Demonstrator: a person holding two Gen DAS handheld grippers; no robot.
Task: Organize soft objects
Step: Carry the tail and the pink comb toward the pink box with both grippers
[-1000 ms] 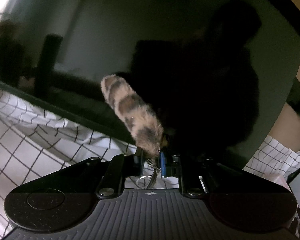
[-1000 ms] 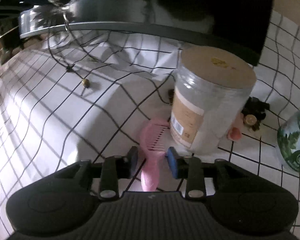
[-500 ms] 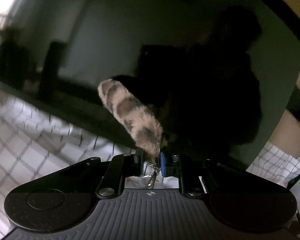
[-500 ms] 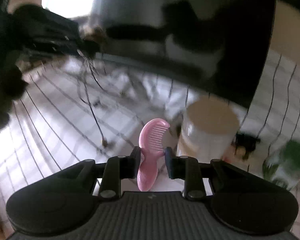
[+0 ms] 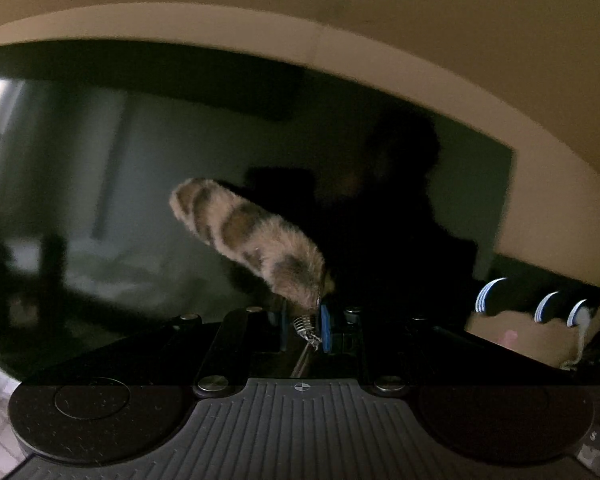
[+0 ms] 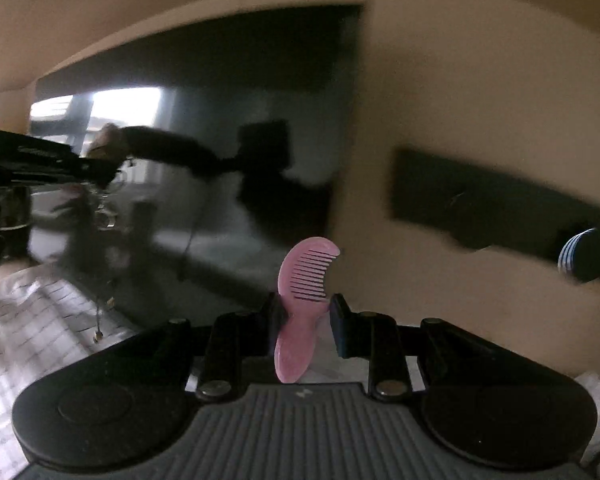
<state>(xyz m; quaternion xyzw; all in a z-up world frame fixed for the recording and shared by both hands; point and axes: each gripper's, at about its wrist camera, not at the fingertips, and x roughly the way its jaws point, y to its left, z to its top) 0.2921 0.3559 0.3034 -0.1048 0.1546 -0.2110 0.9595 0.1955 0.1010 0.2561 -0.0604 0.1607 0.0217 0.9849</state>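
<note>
A furry brown-and-tan spotted tail keychain [image 5: 252, 240] sticks up and to the left from my left gripper [image 5: 305, 322], which is shut on its metal spring end. A small pink comb [image 6: 305, 284] stands upright between the pads of my right gripper [image 6: 305, 320], which is shut on its handle; the teeth face right. Both are held in the air before a dark screen. At the left edge of the right wrist view the left gripper [image 6: 40, 160] shows blurred, with a thin cord hanging below it.
A large dark glossy screen [image 5: 140, 160] fills the background and reflects a person's silhouette. A beige wall [image 6: 460, 80] carries a dark rack [image 6: 500, 208] with blue-and-white striped rolls [image 5: 488, 294]. A checked white cloth [image 6: 28, 340] lies below at the left.
Both grippers have risen with their loads. The jar, the bottle and most of the checked cloth have dropped out of view. The wall and the rack have come into view.
</note>
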